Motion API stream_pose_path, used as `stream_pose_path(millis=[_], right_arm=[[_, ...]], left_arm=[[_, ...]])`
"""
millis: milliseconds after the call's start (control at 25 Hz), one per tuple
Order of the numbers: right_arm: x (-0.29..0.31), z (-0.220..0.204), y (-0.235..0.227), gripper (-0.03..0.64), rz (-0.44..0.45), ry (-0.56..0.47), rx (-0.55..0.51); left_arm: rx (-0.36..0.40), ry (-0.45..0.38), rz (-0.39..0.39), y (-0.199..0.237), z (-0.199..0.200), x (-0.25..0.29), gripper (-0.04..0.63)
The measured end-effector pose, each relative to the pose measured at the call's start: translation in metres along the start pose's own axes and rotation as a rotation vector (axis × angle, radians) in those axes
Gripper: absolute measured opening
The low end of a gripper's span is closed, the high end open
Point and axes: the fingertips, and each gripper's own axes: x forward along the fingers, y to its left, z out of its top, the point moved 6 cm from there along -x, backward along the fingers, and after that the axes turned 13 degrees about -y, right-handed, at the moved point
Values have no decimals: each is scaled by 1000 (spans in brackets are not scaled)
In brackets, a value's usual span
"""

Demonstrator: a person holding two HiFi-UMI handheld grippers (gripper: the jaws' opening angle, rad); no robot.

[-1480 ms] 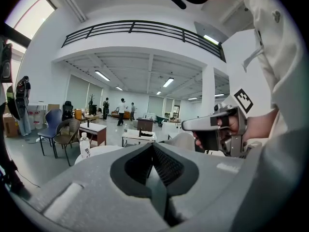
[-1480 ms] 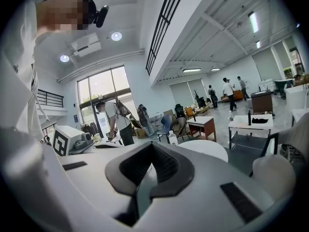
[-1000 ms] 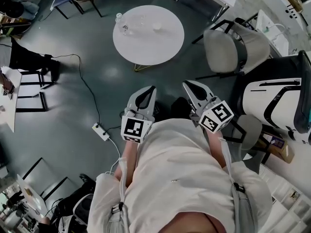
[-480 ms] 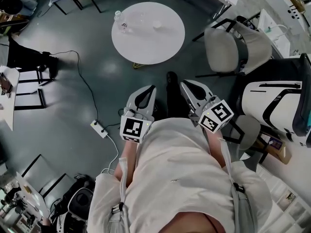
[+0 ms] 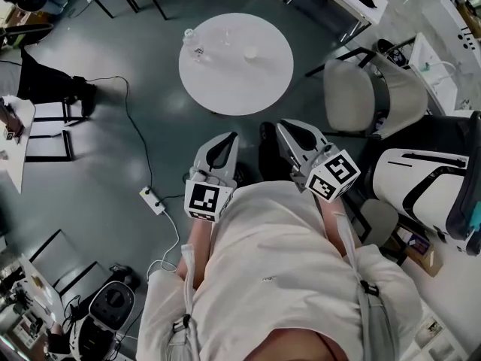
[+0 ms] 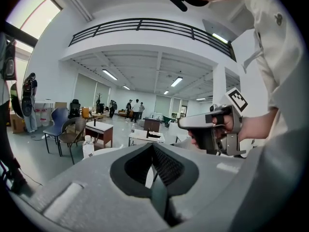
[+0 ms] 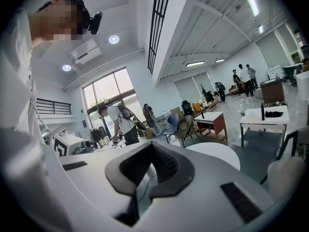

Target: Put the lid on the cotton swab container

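Observation:
A round white table point(image 5: 239, 77) stands on the floor ahead of me. On its far side are a small bottle point(image 5: 189, 36), a clear container point(image 5: 225, 37) and a small round white piece point(image 5: 250, 52), all too small to make out further. My left gripper point(image 5: 230, 137) and right gripper point(image 5: 285, 126) are held close to my waist, well short of the table. Both are shut with nothing in them. In the gripper views, the left gripper point(image 6: 153, 147) and the right gripper point(image 7: 152, 147) point level across the room.
A grey chair point(image 5: 364, 96) stands right of the table, and a white machine point(image 5: 425, 186) sits further right. A cable and a power strip point(image 5: 152, 201) lie on the floor to the left. Desks, chairs and several people are far off.
The table has slid slightly down and right in the head view, a little nearer. A dark shoe has come forward between the grippers. Both grippers stay shut at my waist.

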Motion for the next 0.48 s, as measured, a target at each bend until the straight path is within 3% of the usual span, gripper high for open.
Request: stream_pose_path(millis=[480], right_arm=[[61,40,-81,6,97,16,-4]], left_arm=[[24,-10,95,26,22,84,9]])
